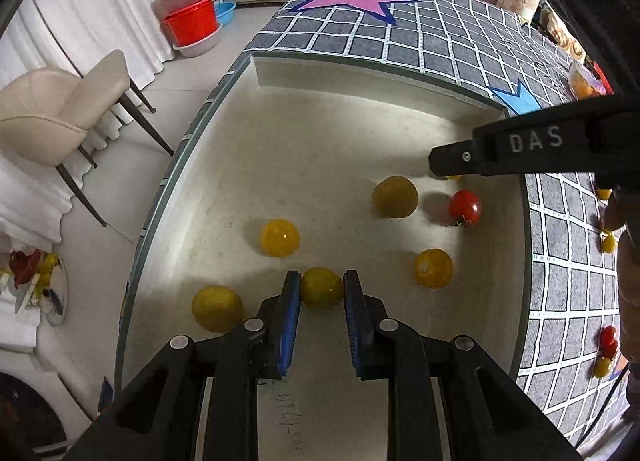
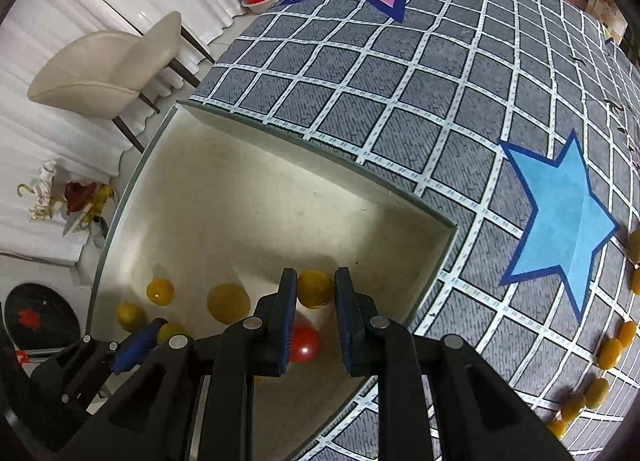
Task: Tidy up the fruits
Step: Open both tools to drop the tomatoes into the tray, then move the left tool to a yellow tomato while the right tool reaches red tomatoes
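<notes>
Grey gridded tabletop (image 1: 460,41); low in frame, left gripper (image 1: 321,293) and right gripper (image 2: 316,289) each apparently clench a small round yellow tomato (image 1: 322,287) over the shallow white tray (image 1: 280,149).

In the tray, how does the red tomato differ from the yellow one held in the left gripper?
The red cherry tomato is glossy red and lies loose on the tray floor; the yellow cherry tomato is dull yellow and sits pinched between the left gripper's blue pads. The red one shows a dark stem end; none shows on the yellow. Both are small, round and inside the same white tray.
</notes>
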Tool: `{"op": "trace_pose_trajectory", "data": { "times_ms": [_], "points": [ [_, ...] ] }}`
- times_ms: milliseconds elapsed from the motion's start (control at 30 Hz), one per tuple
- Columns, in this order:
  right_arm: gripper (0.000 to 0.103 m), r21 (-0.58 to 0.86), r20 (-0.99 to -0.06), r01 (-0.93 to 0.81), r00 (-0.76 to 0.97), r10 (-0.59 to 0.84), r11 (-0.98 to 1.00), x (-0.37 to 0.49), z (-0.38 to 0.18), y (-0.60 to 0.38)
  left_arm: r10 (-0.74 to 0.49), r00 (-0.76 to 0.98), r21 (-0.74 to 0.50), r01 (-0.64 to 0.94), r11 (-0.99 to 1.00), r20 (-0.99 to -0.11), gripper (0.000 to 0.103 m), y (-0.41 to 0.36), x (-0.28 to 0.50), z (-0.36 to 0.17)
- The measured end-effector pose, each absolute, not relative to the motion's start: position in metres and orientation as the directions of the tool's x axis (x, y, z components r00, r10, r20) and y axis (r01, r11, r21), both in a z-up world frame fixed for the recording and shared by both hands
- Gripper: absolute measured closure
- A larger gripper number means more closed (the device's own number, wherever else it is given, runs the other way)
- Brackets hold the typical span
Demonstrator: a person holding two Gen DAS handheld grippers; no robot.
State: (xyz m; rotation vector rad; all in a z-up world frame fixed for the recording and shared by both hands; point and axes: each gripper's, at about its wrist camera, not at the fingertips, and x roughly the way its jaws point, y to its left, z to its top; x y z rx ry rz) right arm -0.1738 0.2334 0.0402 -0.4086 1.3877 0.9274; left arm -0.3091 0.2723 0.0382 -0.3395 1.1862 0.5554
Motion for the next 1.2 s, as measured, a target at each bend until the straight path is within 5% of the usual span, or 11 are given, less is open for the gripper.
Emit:
{"op": "trace_pose_trajectory", "data": {
  "times_ms": [67, 167, 333, 400, 467, 533, 833, 1200],
  "points": [
    [0.082, 0.261, -0.946, -0.758, -0.079, 0.313, 0.598, -0.176, 0.04, 0.236, 0.221, 0.28, 0.028, -0.56, 0.828, -0.934, 0.077, 0.271, -0.309, 0.04],
    [0.081, 0.269, -0.944, -0.76, -0.085, 0.32, 0.592, -0.178, 0.039, 0.238, 0.233, 0.314, 0.02, -0.558, 0.83, -0.92, 0.02, 0.269, -0.312, 0.046],
    [0.078, 0.309, -0.934, -0.735, -0.113, 0.34, 0.604, -0.171, 0.036, 0.239, 0.243, 0.325, 0.027, -0.548, 0.836, -0.914, 0.019, 0.27, -0.313, 0.053],
    [0.067, 0.334, -0.925, -0.72, -0.127, 0.358, 0.608, -0.168, 0.038, 0.236, 0.244, 0.324, 0.029, -0.547, 0.836, -0.914, 0.019, 0.271, -0.312, 0.055],
    [0.035, 0.367, -0.91, -0.71, -0.139, 0.391, 0.601, -0.167, 0.046, 0.229, 0.248, 0.325, 0.034, -0.545, 0.838, -0.912, 0.019, 0.27, -0.311, 0.058],
    [0.02, 0.409, -0.885, -0.704, -0.151, 0.44, 0.581, -0.168, 0.056, 0.227, 0.244, 0.327, 0.034, -0.536, 0.844, -0.913, 0.019, 0.267, -0.311, 0.059],
    [0.019, 0.398, -0.866, -0.661, -0.041, 0.499, 0.636, -0.154, 0.097, 0.18, 0.186, 0.343, 0.001, -0.475, 0.88, -0.92, 0.019, 0.245, -0.301, 0.074],
    [0.019, 0.267, -0.919, -0.558, 0.097, 0.381, 0.786, -0.145, 0.109, 0.041, 0.169, 0.37, 0.028, -0.357, 0.934, -0.914, 0.019, 0.198, -0.259, 0.092]
  ]
}}
